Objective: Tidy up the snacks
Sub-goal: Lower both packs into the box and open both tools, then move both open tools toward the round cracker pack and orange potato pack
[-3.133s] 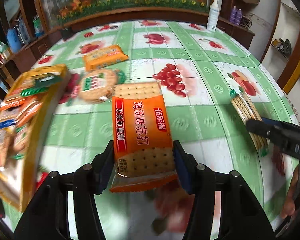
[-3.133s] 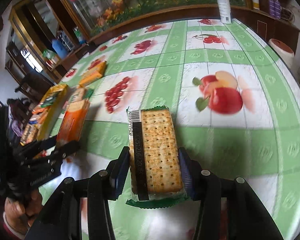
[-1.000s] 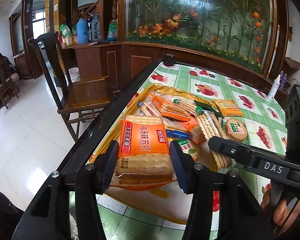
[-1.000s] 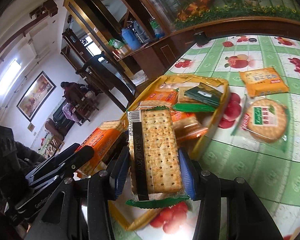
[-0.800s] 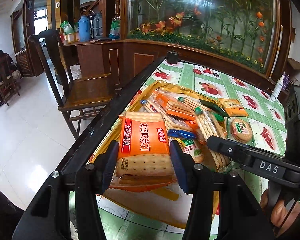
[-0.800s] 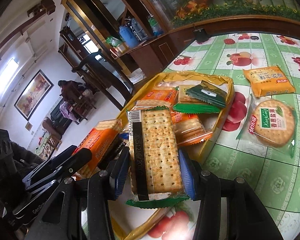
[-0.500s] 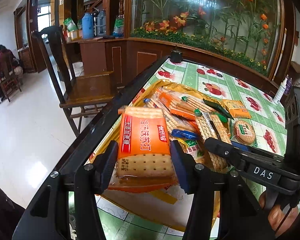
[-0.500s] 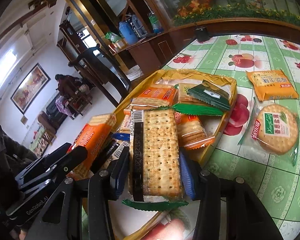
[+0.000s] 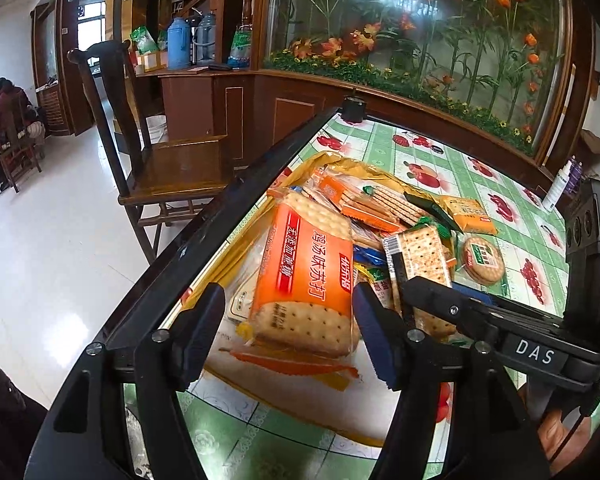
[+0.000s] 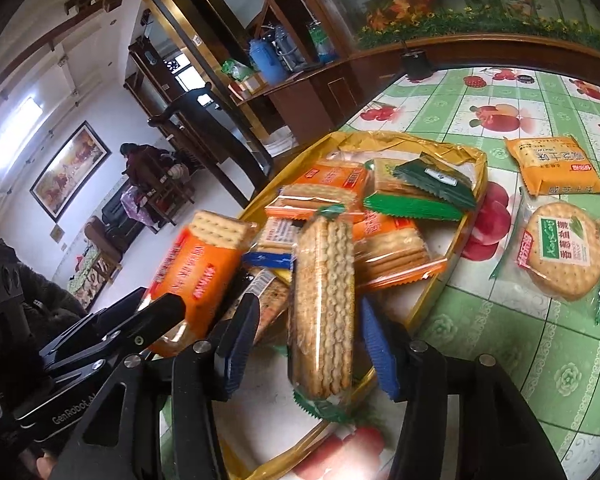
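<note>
Both claws have just been opening over the gold tray [image 10: 466, 220]. Left claw [image 9: 288, 320] has released the orange cracker pack [image 9: 306, 276]. Right claw [image 10: 308, 336] lets go of the green-wrapped crackers [image 10: 324, 300].

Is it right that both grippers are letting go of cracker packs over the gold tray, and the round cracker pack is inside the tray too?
Not quite. The round cracker pack lies outside the gold tray, on the green tablecloth beside it, as the right wrist view shows. The rest holds: the left gripper and right gripper have just been opening, each with a cracker pack between its jaws.
</note>
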{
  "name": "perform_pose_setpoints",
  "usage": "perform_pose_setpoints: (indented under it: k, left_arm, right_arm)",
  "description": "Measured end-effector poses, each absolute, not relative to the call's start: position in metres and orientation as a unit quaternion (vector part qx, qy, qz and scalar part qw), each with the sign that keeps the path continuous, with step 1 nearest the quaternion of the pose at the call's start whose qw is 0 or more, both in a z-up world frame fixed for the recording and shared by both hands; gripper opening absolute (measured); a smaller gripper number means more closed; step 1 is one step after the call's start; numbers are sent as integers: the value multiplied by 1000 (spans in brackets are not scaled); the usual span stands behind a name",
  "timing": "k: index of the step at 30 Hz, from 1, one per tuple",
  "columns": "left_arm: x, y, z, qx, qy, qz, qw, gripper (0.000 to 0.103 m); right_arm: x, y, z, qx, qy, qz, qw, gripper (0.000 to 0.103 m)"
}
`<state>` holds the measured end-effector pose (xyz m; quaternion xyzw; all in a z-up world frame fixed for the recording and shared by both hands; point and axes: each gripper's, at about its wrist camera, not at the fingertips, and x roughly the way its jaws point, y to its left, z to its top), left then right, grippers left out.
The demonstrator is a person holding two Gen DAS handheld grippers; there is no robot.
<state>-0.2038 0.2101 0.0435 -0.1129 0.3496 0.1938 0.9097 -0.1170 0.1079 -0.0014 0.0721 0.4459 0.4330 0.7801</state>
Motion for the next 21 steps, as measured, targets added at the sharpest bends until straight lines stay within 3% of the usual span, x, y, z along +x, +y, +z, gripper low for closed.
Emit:
perform_pose_setpoints:
  k: [21]
  left_arm:
    - [-201, 160, 56, -116, 342, 135, 923, 66]
  right_arm:
    - [-102, 23, 7, 110, 431, 373, 814, 54]
